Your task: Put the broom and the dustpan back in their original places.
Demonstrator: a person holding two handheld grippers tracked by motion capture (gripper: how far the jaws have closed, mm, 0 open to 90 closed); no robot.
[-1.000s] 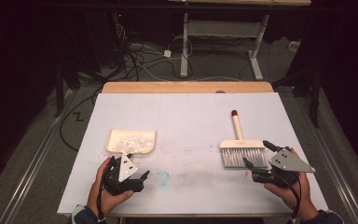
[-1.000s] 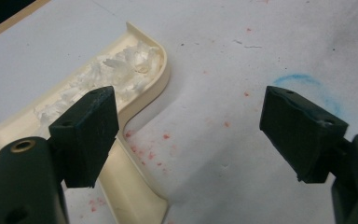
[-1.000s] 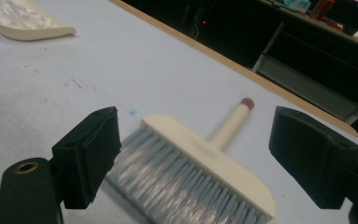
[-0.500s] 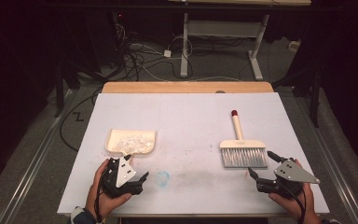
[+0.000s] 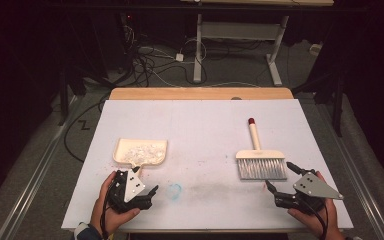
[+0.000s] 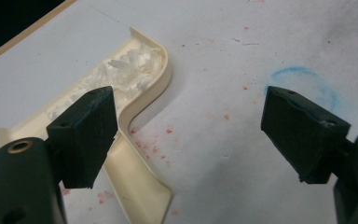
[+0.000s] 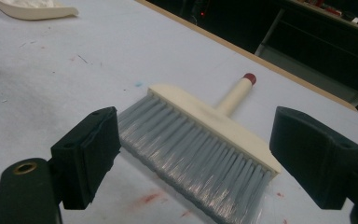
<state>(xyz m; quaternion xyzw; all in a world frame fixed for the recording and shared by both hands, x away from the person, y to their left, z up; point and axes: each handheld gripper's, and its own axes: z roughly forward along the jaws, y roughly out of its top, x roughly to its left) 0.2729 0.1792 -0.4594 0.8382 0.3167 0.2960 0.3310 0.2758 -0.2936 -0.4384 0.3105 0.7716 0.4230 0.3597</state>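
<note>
Right claw [image 5: 279, 179] agape beside brush [image 5: 260, 162], near table [image 5: 205, 125] edge.

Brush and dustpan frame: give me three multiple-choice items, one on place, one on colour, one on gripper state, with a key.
1. Where does the brush lie?
A. in the dustpan
B. on the table's right half
C. on the floor

2. What colour is the tip of the brush handle?
A. red
B. green
C. black

3. How does the right gripper stand?
A. shut on the brush
B. shut on nothing
C. open, holding nothing

Key: B, it lies far from the dustpan; A, a red cap ends the handle; C, its jaws are spread apart in the right gripper view.
</note>
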